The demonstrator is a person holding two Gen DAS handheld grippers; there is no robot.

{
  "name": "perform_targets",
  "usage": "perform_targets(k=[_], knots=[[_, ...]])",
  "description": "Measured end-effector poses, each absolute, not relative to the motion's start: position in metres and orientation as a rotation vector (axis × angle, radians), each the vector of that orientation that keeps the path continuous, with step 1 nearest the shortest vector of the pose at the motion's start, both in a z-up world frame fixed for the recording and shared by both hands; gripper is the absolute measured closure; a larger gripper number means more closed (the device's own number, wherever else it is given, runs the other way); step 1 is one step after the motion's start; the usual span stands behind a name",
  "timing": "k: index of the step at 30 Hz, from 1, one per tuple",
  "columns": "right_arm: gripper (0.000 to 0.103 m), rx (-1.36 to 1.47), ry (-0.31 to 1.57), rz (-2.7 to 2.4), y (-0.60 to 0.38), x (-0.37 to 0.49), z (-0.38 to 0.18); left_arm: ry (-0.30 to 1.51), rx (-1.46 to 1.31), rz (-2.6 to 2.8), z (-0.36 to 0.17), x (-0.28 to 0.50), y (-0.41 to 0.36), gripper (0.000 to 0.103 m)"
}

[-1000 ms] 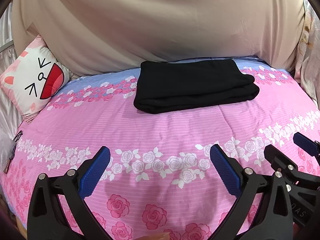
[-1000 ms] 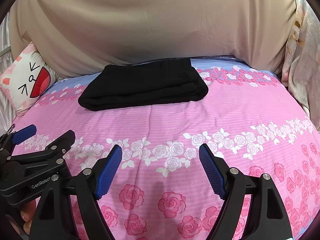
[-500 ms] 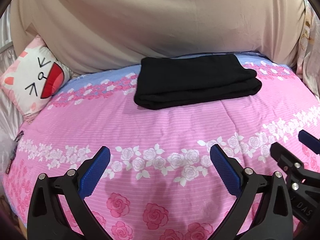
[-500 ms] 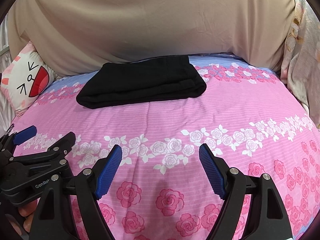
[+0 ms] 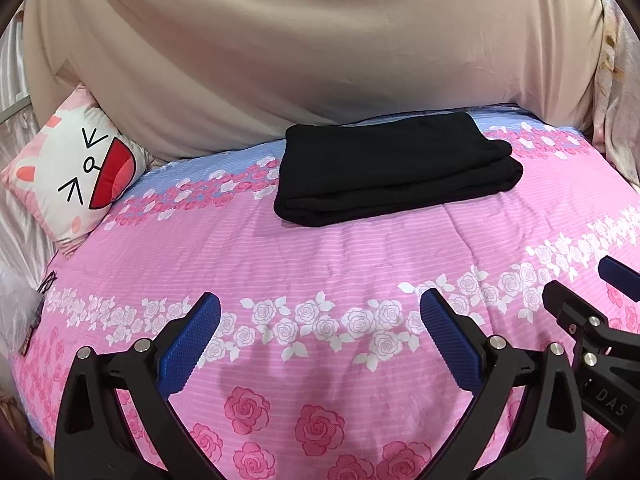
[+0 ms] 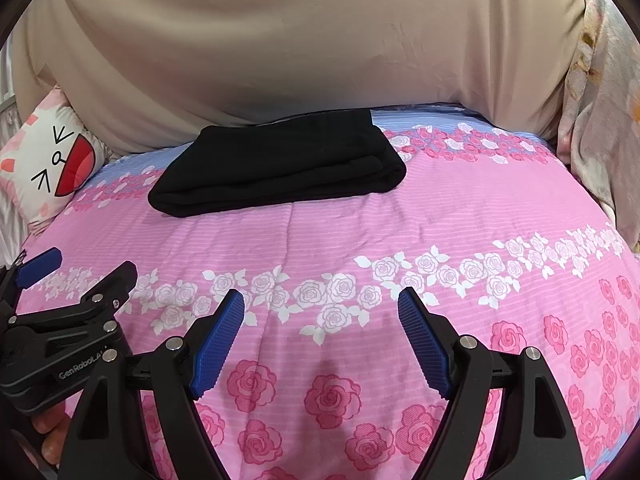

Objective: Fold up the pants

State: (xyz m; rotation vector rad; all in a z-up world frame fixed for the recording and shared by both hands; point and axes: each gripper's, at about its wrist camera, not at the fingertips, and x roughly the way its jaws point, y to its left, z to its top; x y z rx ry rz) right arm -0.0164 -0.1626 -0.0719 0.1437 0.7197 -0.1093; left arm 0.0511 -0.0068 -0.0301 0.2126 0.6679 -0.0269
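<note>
**Pants folded at the far edge, both tongs empty**

Left wrist view: the left gripper (image 5: 320,336) hangs over the bed (image 5: 328,264) near its front edge, jaws spread wide with nothing between them. The pants (image 5: 396,176) lie as a neat black stack by the bed's far edge, well apart from the tongs. A pillow (image 5: 76,176) leans at the far left corner.

Right wrist view: the right gripper (image 6: 322,328) is likewise released and empty, over the rose print near the front edge. The pants (image 6: 280,168) sit at the far edge, left of centre.

The fold looks finished to me. Any further reach risks snagging the top layer and pulling the stack askew, or a pad catching the bed cover and dragging it and the stack along.
</note>
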Motion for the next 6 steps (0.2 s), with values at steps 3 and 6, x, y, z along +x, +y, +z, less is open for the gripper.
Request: perform_targets(k=[3,6], knots=[[0.026,0.144,0.72,-0.111,-0.163,-0.0165,-0.0717,0.685,0.187,-0.053,-0.0295,0.0518,-0.0051,0.005],[0.026,0.145,0.72,-0.112,-0.163,-0.0168,-0.0717,0.696,0.169,-0.055,-0.0295,0.0532,-0.0024,0.005]])
